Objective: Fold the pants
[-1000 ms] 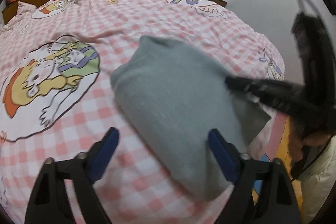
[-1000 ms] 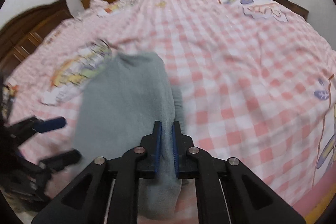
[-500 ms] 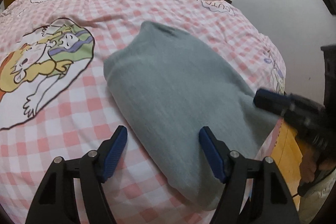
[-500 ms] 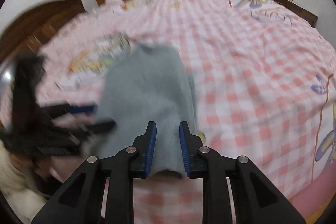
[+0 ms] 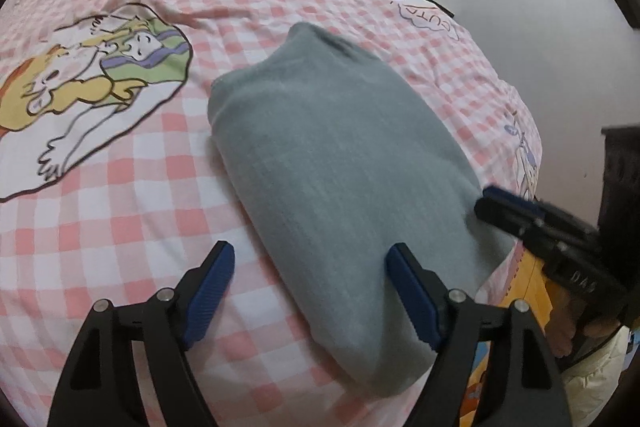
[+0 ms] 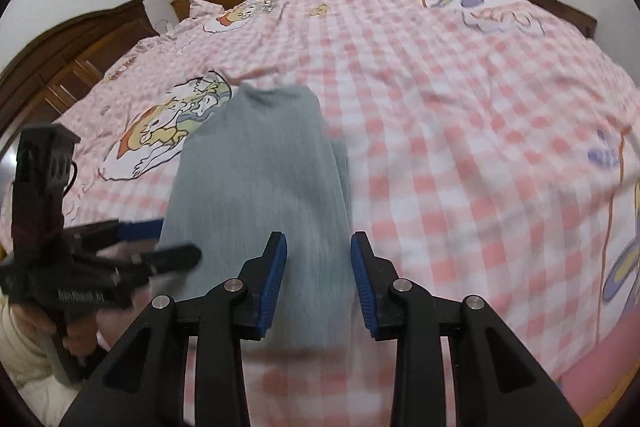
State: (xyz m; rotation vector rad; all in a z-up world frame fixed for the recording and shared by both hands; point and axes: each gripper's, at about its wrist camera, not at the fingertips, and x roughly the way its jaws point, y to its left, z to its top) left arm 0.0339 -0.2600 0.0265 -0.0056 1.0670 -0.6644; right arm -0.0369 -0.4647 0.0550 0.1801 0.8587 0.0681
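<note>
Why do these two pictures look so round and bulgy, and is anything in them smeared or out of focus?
Both views come through a fisheye lens, so the checked bedcover bulges and black corners ring each picture. Left wrist view: the grey pants look fairly sharp, the right gripper at the edge is smeared. Right wrist view: the pants are softly blurred, the left gripper too. Lighting is soft, without glare.

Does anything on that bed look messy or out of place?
Not much. The grey pants lie folded in a tidy bundle on the pink checked bedspread, though close to its edge. One under-layer peeks out along a side, so the fold isn't perfectly flush.
</note>
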